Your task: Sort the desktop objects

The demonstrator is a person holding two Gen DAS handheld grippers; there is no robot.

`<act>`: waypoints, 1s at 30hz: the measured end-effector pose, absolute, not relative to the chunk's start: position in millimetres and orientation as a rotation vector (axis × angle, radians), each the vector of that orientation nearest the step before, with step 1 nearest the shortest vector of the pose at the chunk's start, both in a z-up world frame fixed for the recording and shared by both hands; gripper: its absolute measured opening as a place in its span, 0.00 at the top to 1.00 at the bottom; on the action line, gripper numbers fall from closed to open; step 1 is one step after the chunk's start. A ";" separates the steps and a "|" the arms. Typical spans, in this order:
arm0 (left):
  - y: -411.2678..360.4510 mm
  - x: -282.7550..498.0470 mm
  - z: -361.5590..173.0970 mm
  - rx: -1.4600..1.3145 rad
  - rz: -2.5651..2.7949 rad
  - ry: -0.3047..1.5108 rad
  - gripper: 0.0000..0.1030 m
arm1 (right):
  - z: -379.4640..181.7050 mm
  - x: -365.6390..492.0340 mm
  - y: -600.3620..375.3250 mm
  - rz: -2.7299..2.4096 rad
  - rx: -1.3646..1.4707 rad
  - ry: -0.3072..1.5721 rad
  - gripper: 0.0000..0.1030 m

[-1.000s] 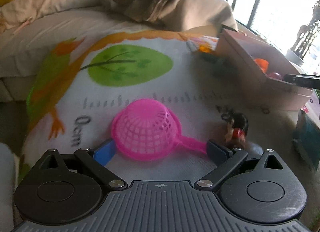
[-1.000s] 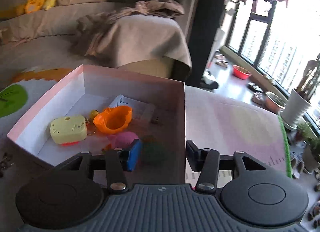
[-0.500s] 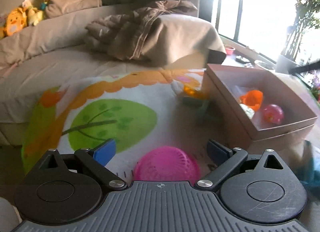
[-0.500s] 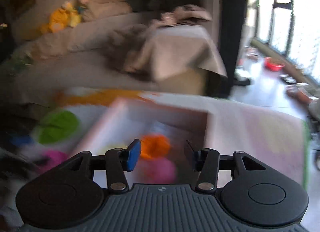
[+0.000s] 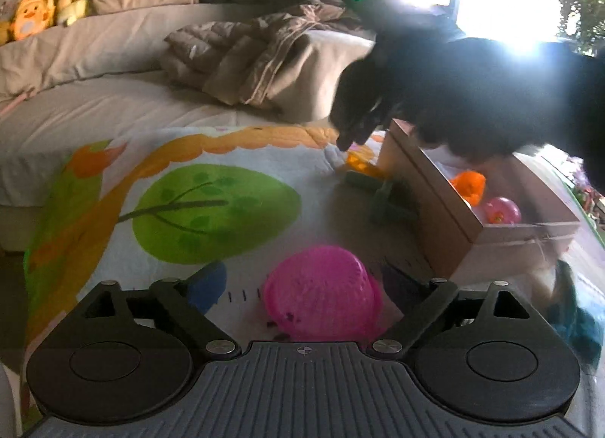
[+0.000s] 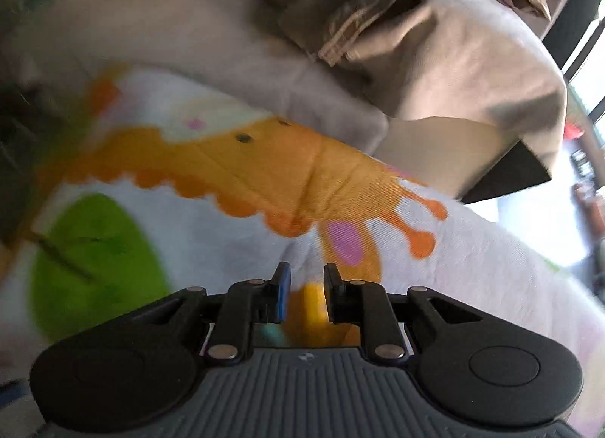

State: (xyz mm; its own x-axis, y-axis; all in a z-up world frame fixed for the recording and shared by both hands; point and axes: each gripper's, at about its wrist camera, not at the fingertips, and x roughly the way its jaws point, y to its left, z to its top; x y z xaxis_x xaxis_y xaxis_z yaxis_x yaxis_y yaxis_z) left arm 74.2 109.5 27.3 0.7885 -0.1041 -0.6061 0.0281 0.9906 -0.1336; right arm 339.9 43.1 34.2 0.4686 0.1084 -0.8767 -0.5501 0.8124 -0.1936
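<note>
Left hand-held gripper [image 5: 302,279] open, jaws just narrowed slightly, either side of pink strainer [image 5: 321,292] lying dome-up on mat directly ahead, box [image 5: 472,226] to right; right hand-held gripper [image 6: 305,296] closed, nearer orange toy [image 5: 359,164].

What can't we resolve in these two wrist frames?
- Left wrist view: the right tool is a dark backlit blur, and it hides the far end of the box.
- Right wrist view: the yellow-orange thing between the fingers is blurred; whether it is gripped is unclear.
- Left wrist view: pink strainer, near side cut off by the left tool.
</note>
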 end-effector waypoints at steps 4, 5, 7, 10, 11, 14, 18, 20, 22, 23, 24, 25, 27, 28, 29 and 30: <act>110.8 66.9 23.9 -0.138 -0.111 0.662 0.07 | 13.1 346.0 50.3 0.359 -0.595 1.024 0.80; 109.8 65.4 23.3 -0.138 -0.125 0.662 0.07 | 15.0 344.7 50.0 0.367 -0.586 1.028 0.81; 106.7 63.7 21.7 -0.132 -0.140 0.664 0.07 | 20.8 341.2 48.6 0.405 -0.540 1.048 0.82; 103.5 61.5 19.3 -0.124 -0.142 0.674 0.07 | 26.8 332.5 45.0 0.443 -0.462 1.098 0.84; 102.7 60.4 18.8 -0.123 -0.141 0.678 0.06 | 29.0 327.1 44.4 0.457 -0.441 1.114 0.84; 100.8 56.4 19.0 -0.119 -0.136 0.685 0.06 | 36.1 305.8 43.0 0.511 -0.387 1.158 0.84; 94.6 50.3 19.3 -0.105 -0.139 0.697 0.04 | 39.4 278.7 40.1 0.608 -0.254 1.309 0.84; 91.1 47.5 19.2 -0.096 -0.144 0.704 0.04 | 46.7 261.3 30.9 0.693 -0.182 1.368 0.84; 87.0 46.0 20.5 -0.079 -0.148 0.704 0.04 | 69.5 241.1 16.2 0.726 -0.202 1.265 0.84; 84.8 47.0 22.0 -0.067 -0.147 0.699 0.04 | 81.3 234.5 5.6 0.715 -0.214 1.199 0.84; 82.2 48.8 24.2 -0.052 -0.145 0.687 0.04 | 92.4 230.0 -7.8 0.692 -0.219 1.137 0.83; 80.3 51.8 26.9 -0.035 -0.144 0.671 0.04 | 102.1 227.7 -23.5 0.664 -0.220 1.089 0.83; 76.4 60.2 30.7 -0.002 -0.131 0.647 0.04 | 112.9 229.7 -53.8 0.602 -0.229 1.024 0.80; 74.3 67.0 32.3 0.021 -0.123 0.640 0.04 | 116.0 232.1 -69.5 0.546 -0.242 0.986 0.75; 71.8 74.2 34.1 0.049 -0.122 0.634 0.05 | 116.4 236.0 -84.9 0.491 -0.258 0.952 0.72; 69.6 80.9 36.7 0.075 -0.124 0.624 0.09 | 116.2 239.6 -101.6 0.430 -0.277 0.916 0.66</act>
State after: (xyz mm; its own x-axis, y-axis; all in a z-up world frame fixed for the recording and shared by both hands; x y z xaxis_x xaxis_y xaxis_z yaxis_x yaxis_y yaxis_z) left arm 80.9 69.6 36.7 0.8042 -0.0931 -0.5870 0.1386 0.9898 0.0329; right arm 239.6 -101.6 116.2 0.5331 0.2397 -0.8114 -0.4710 0.8808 -0.0493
